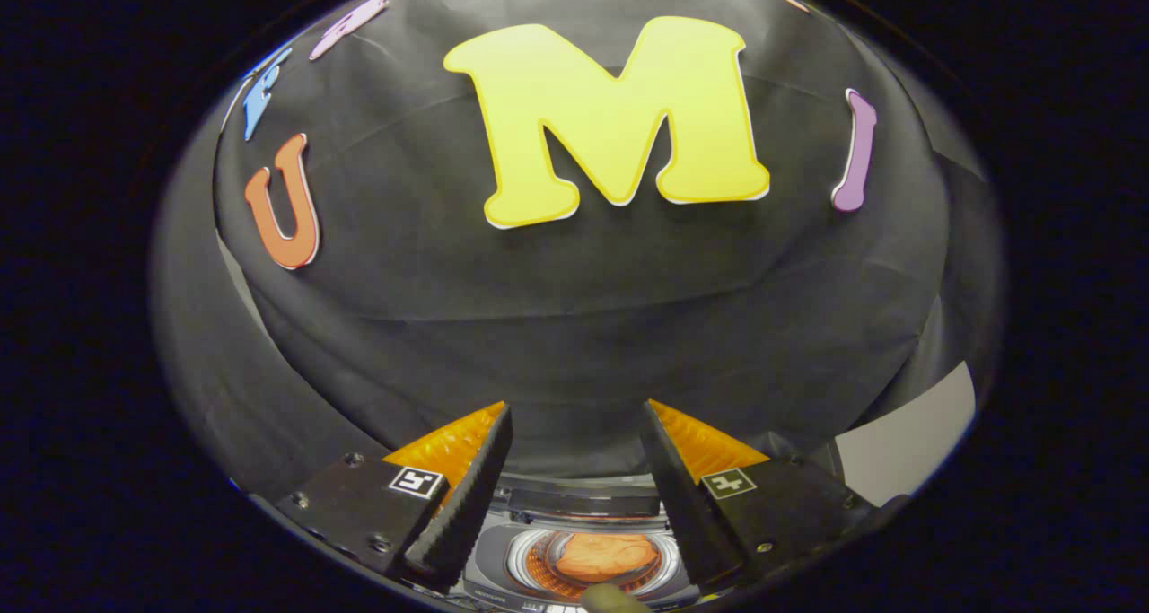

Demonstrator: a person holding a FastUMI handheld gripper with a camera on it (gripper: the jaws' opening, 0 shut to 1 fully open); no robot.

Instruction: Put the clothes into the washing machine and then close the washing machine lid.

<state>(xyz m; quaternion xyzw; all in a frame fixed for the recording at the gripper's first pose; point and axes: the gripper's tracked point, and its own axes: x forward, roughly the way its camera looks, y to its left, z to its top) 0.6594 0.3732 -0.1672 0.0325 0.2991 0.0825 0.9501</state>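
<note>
black cloth wall draped behind; pale grey panel low at its right side.

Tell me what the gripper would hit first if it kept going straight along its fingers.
Probably the black cloth wall. The open gripper aims at it with nothing between the fingers; depth is unclear. The washing machine with the orange clothes in its drum lies below that line.

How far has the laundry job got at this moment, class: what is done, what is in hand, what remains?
Done: an orange garment already lies in the washing machine's drum, seen below between the fingers. In hand: nothing; the gripper is open and empty, raised above the washing machine. Left: the drum is still open to view, so the lid has yet to be closed.
</note>
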